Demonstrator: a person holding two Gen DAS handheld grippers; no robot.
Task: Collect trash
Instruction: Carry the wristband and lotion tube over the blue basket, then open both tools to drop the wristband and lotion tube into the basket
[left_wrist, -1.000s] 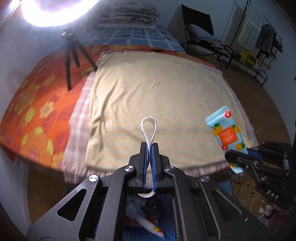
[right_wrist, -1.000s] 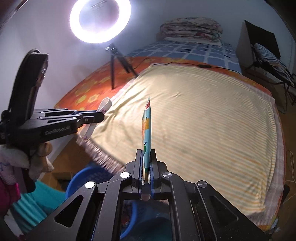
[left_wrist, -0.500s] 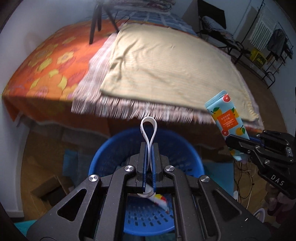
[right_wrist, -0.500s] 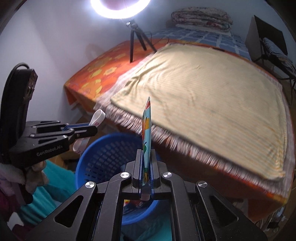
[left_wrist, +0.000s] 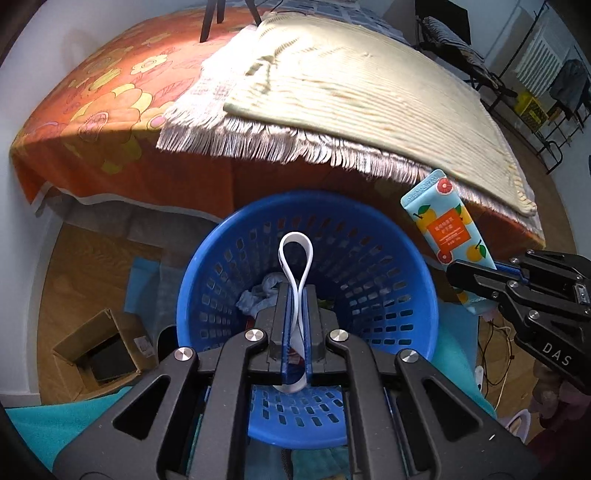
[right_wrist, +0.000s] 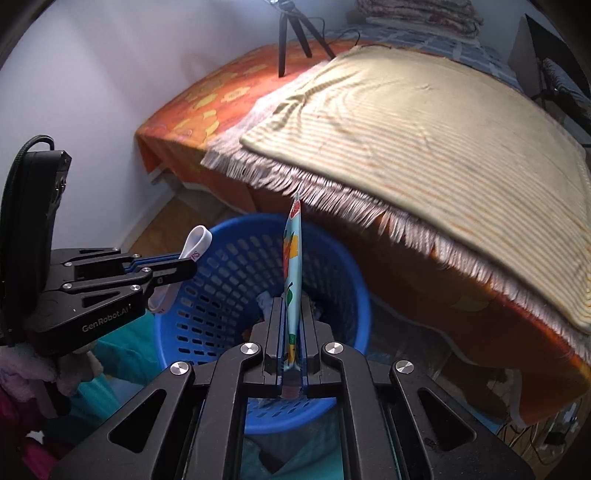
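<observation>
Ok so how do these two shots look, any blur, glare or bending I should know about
Left wrist view: strong fisheye bending with dark corners; the blue basket and white strip are sharp, and the blanket fringe is slightly smeared. Right wrist view: same bending; the fringe is more blurred, the fruit-print packet is crisp, and no glare shows in either view.

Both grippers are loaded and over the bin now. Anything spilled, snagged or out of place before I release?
Nothing stands out. The left gripper is shut on the white loop strip, the right gripper on the fruit-print packet, both above the upright blue basket, which already holds some trash.
</observation>
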